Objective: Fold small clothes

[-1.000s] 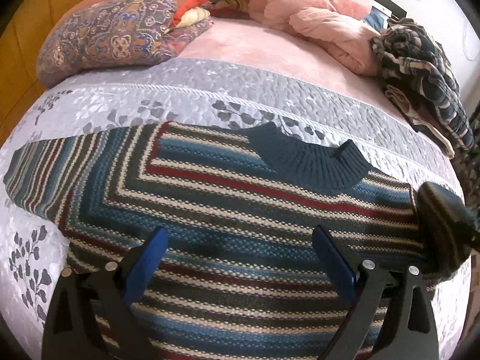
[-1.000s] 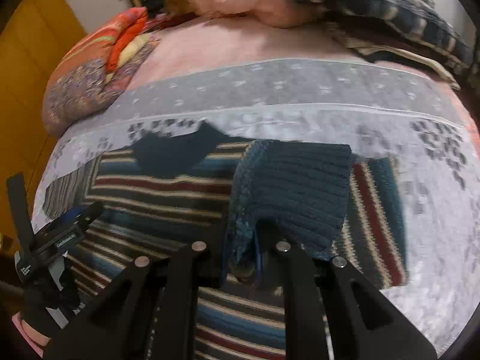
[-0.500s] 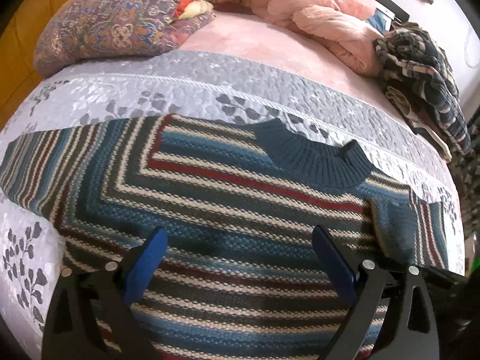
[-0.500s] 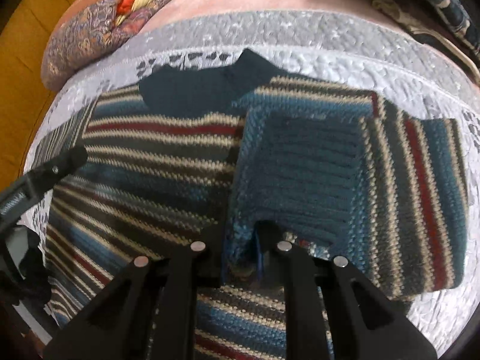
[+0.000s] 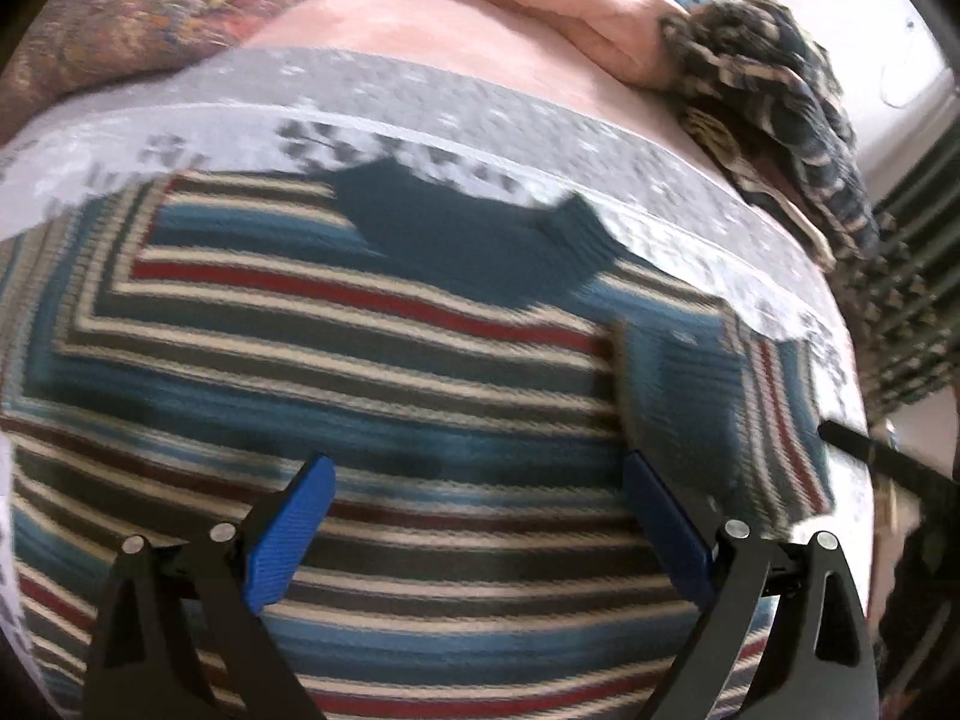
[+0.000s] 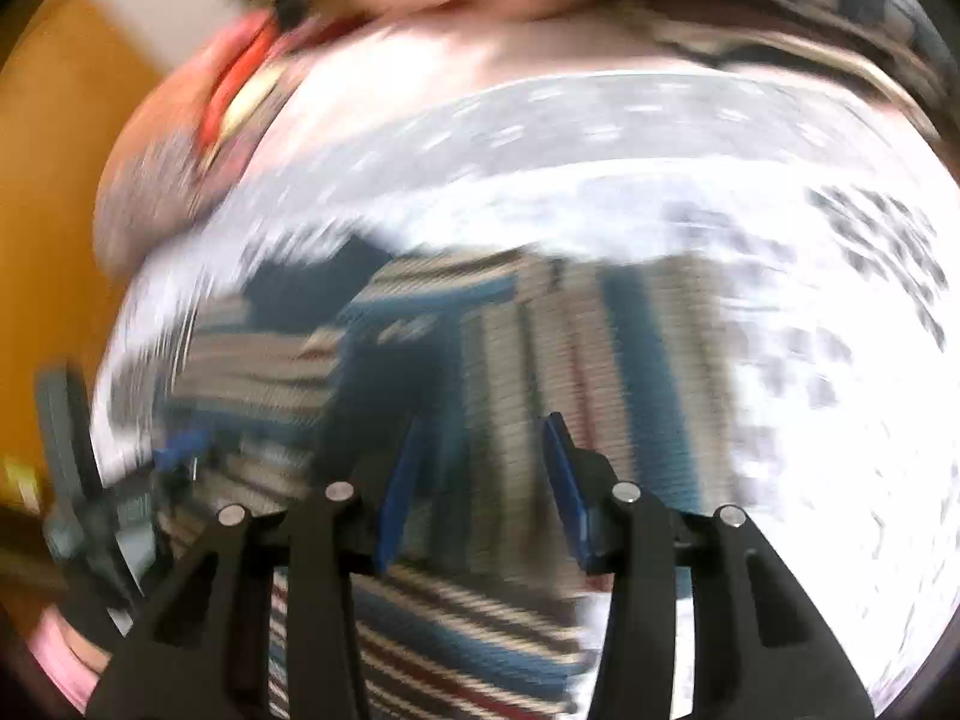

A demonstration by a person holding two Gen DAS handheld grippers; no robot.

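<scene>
Where left wrist view looks: left gripper (image 5: pixel 474 516) spread wide, empty, over striped sweater (image 5: pixel 360 372) flat on grey bedspread (image 5: pixel 660 180); bare quilt beyond collar, sleeve folded across near right edge. Right wrist view, blurred: right gripper (image 6: pixel 480 474) parted, gripping nothing, above folded sleeve; bare bedspread to right.
</scene>
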